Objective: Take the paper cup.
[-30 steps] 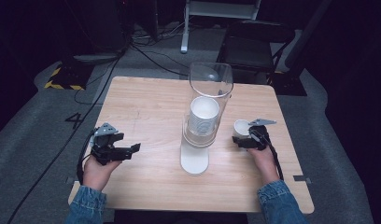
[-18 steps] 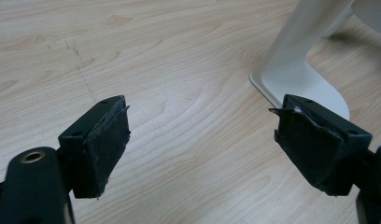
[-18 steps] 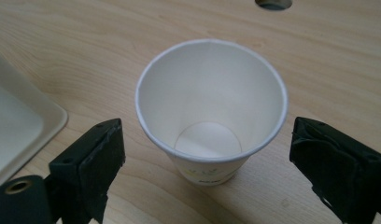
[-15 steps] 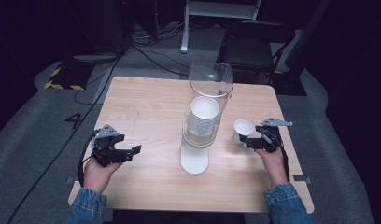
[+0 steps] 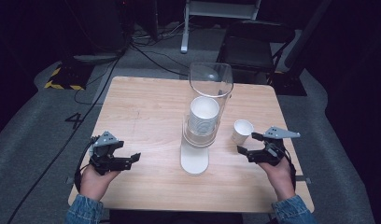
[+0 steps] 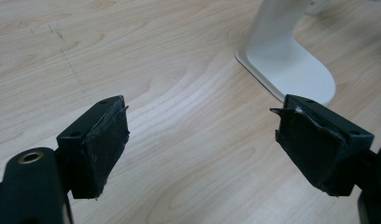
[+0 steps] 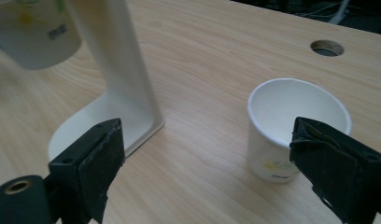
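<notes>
Standing upright on the table, paper cup (image 5: 242,131) released, right tool (image 5: 250,143) gaping nearby, left tool (image 5: 130,159) released.

Cup holder (image 5: 194,158): stands in the middle of the desk (image 5: 146,107).
Paper cup (image 5: 242,131): on the desk, just right of the cup holder.
Stack of cups (image 5: 203,114): inside the cup holder.

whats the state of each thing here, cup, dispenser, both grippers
paper cup: upright on the table, open end up, empty, not held
cup dispenser: upright on its white stand, clear tube with a stack of cups inside
right gripper: jaws open after just opening, nothing between them, close beside the paper cup
left gripper: jaws open, empty, over bare table
table: wooden top
</notes>
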### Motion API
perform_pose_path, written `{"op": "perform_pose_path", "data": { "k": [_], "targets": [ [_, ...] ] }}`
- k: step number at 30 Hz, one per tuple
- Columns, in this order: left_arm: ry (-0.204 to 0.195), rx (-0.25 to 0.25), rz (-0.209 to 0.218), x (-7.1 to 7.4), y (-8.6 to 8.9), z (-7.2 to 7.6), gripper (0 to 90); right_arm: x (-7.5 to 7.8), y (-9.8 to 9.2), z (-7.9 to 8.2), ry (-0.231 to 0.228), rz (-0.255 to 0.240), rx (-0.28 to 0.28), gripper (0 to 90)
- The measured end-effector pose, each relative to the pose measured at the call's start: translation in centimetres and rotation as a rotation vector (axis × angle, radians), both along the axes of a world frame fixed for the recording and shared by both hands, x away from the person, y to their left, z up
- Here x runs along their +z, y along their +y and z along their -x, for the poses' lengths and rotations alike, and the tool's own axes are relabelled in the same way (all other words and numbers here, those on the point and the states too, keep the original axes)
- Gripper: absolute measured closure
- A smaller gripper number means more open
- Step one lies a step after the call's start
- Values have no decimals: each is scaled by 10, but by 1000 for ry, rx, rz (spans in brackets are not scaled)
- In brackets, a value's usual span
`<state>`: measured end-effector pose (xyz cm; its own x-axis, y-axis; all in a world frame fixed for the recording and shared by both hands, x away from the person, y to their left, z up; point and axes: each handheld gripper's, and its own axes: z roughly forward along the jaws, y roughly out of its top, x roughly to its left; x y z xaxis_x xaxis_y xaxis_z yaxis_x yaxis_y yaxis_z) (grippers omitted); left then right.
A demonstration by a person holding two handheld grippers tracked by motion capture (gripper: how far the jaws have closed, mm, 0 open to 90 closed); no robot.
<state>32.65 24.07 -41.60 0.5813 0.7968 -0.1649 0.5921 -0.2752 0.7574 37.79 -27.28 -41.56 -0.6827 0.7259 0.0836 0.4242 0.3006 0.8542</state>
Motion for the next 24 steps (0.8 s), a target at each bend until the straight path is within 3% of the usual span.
{"op": "perform_pose_path", "data": {
  "k": [4,5,6,7,8,10,15,23,24],
  "targets": [
    [3,-26,-20,-7,0,10,167,-6,5,10,1,-1,57,108],
    [6,-41,-29,-12,-1,12,166,-12,9,14,34,-9,98,127],
    [6,-41,-29,-12,-1,12,166,-12,9,14,34,-9,98,127],
    [8,-52,-41,-17,-3,12,166,-18,14,18,74,-5,145,153],
    [15,-59,-45,-19,-4,11,166,-21,16,20,75,14,153,152],
    [22,-67,-46,-21,-6,10,161,-26,21,24,66,54,163,153],
    [61,-100,-48,-31,-14,7,157,-38,28,26,92,80,176,153],
    [99,-92,-80,-44,-18,3,156,-57,40,23,101,149,149,148],
    [117,-73,-83,-49,-18,2,156,-63,44,20,114,189,131,147]
  ]
}}
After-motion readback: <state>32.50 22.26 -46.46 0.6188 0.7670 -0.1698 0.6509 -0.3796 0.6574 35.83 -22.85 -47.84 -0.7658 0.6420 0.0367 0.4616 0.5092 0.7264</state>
